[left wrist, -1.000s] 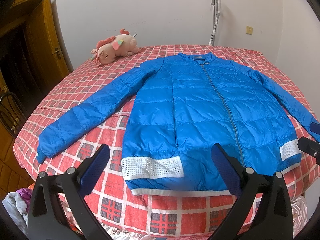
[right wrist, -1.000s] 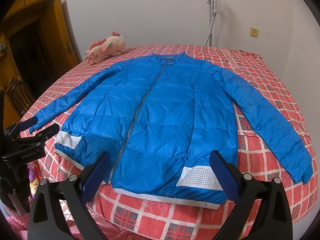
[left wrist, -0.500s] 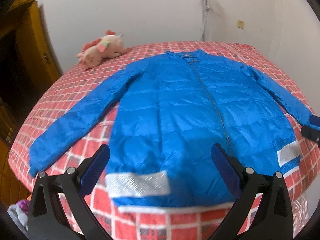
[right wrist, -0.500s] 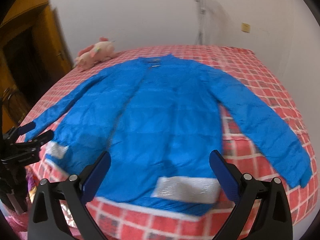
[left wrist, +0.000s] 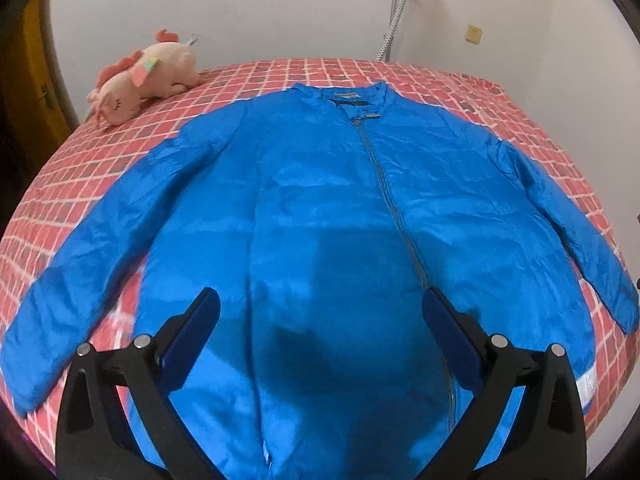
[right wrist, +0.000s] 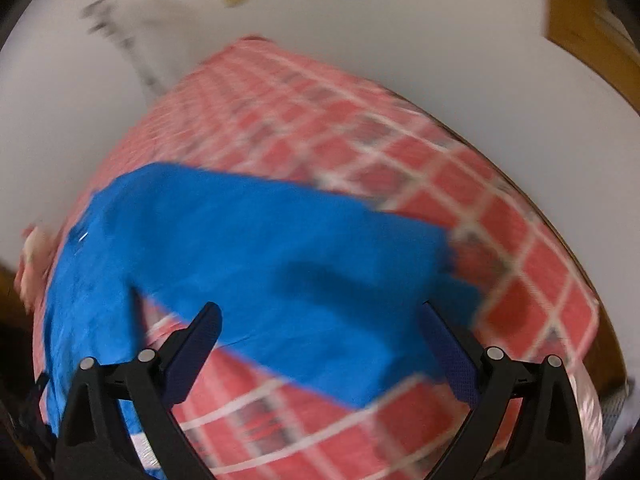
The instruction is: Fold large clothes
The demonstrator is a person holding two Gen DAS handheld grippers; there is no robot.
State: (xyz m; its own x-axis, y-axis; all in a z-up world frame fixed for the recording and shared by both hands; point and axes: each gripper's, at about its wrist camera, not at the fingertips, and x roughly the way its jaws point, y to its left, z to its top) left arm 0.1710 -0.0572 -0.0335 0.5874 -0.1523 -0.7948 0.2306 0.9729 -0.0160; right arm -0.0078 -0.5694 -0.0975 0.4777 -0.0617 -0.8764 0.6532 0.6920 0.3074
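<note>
Because a large garment folds cleanly only from a flat start, the blue padded jacket [left wrist: 320,216] is laid front-up and zipped on the bed [left wrist: 280,76], collar toward the wall, both sleeves spread outward on the red checked bedspread. With its jaws wide apart and empty, the left gripper [left wrist: 320,316] is held above the lower front panel, just left of the zip [left wrist: 384,184]; its shadow falls on the fabric, and contact with the cloth is not shown. In the right wrist view, which is heavily blurred, the right gripper [right wrist: 320,320] is likewise seen spread apart and empty, aimed at the jacket's right sleeve [right wrist: 304,272] near the bed's edge; a sleeve-first fold is judged to be in preparation, with no fold yet made. A plush toy [left wrist: 144,76] lies at the far left corner of the bed, well apart from the jacket. A small label shows inside the collar [left wrist: 348,98], but its writing is too small to read; no brand can be made out
</note>
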